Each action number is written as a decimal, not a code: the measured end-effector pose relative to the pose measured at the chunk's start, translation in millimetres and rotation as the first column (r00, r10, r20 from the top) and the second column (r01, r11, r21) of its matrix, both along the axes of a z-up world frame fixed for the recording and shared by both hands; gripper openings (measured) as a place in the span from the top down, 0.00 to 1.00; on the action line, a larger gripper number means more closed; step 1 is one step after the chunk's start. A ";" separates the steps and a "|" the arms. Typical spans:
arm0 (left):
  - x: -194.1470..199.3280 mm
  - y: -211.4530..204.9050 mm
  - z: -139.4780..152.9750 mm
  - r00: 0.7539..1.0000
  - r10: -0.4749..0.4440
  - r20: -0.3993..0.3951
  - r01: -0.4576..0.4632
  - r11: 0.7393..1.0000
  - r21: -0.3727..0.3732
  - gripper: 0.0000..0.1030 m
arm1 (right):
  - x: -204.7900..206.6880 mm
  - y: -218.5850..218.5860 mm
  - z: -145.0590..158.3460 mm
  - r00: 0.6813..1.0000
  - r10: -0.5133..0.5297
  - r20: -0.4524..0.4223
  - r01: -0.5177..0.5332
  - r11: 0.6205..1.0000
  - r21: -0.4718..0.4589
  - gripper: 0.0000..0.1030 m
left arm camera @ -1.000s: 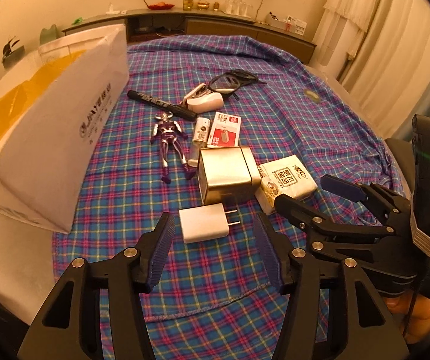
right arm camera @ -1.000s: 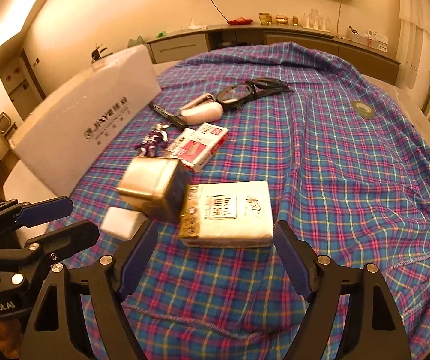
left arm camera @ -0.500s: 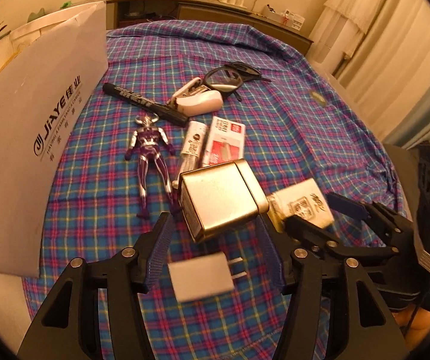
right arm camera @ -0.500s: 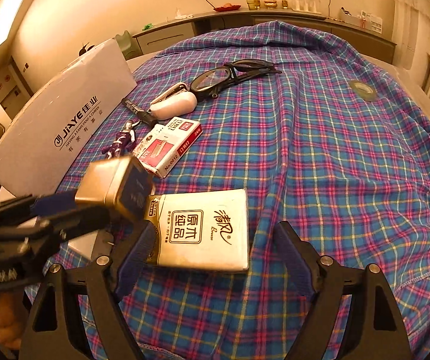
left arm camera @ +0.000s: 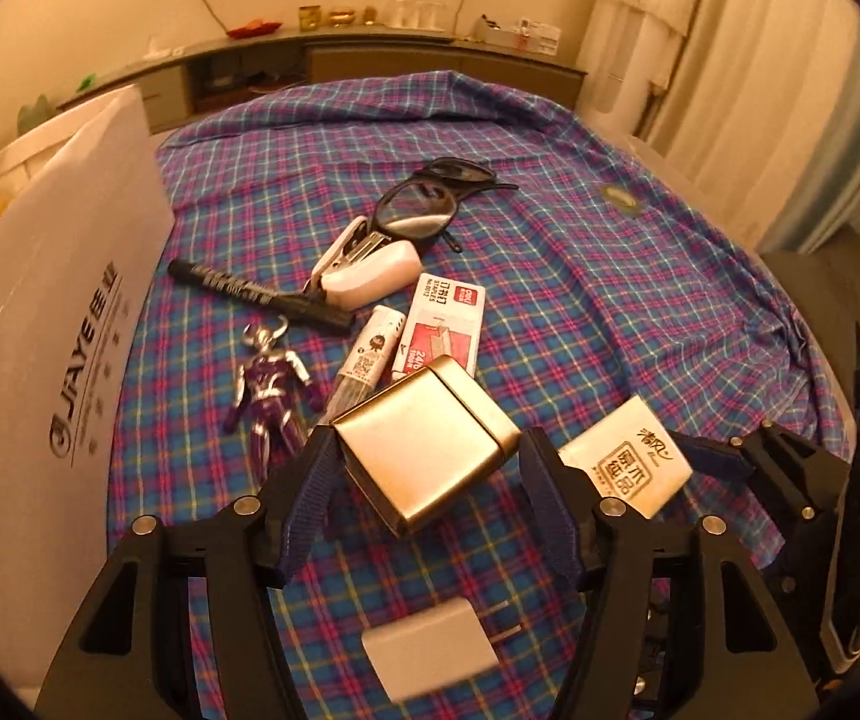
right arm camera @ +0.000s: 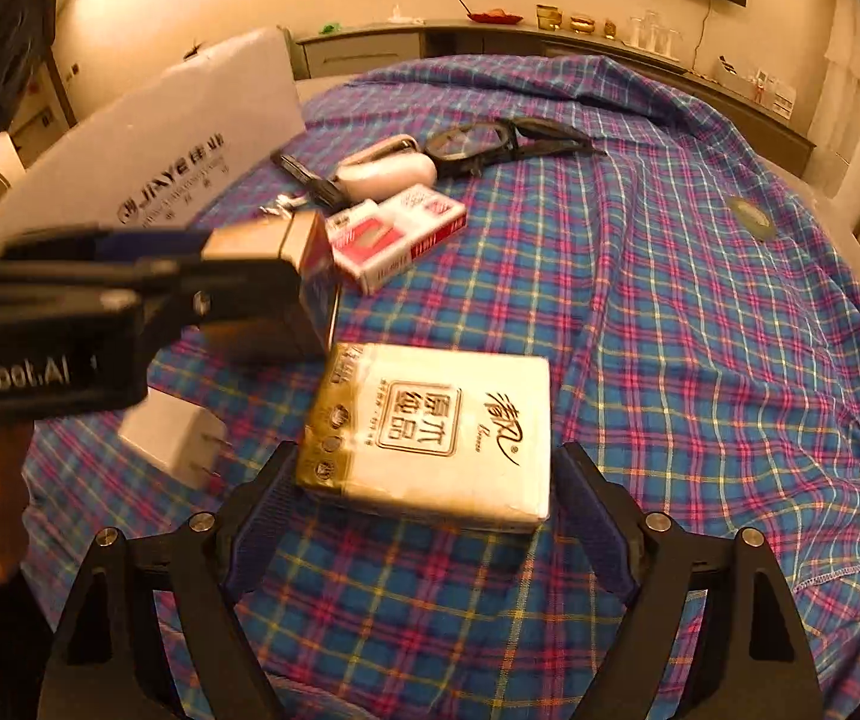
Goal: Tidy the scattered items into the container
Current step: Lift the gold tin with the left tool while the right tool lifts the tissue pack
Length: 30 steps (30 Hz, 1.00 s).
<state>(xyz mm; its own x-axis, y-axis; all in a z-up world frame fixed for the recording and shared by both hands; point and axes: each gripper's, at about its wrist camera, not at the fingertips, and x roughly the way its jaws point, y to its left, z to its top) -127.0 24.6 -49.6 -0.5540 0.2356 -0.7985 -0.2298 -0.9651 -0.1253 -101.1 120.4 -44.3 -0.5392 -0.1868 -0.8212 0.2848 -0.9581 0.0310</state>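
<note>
In the left wrist view, the left gripper [left arm camera: 427, 480] has advanced from the white charger [left arm camera: 430, 654], now near and below it, to bracket the gold tin [left arm camera: 424, 444]; its jaws are opening wide, the tin between them, with no pad clearly pressing. So the tin looks like the next pick for the white box [left arm camera: 40, 324] at left, printed "JiAYE". The red staple box [left arm camera: 445, 324] reads "STAPLES". In the right wrist view, the right gripper [right arm camera: 424, 531] has sunk over the tissue pack [right arm camera: 436, 432], fingers spread wide at either side, not clamped. The left gripper's body reads "nRobot.AI".
</note>
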 end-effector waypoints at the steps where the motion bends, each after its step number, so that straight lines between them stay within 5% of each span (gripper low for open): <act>1: -1.9 1.1 -1.4 1.000 -0.004 -0.001 0.004 1.000 -0.005 0.36 | -2.2 3.5 0.2 1.000 -0.010 0.002 0.010 1.000 -0.010 0.18; 15: -7.0 6.3 0.1 0.996 -0.078 -0.039 0.080 0.996 0.039 0.39 | -7.4 40.9 8.0 0.993 -0.078 0.086 0.099 0.955 -0.279 0.26; 24: -20.4 25.0 -10.5 0.983 -0.172 -0.063 0.167 0.983 -0.075 0.36 | -9.3 52.5 8.7 0.988 -0.086 0.125 0.127 0.921 -0.368 0.26; 27: -23.9 23.9 -12.0 0.987 -0.157 -0.045 0.156 0.987 -0.033 0.40 | -9.2 52.8 9.0 0.988 -0.085 0.126 0.126 0.923 -0.363 0.26; 30: -19.4 21.9 -7.4 0.991 -0.131 -0.031 0.131 0.991 0.015 0.55 | -9.3 54.8 9.7 0.987 -0.088 0.131 0.131 0.920 -0.370 0.26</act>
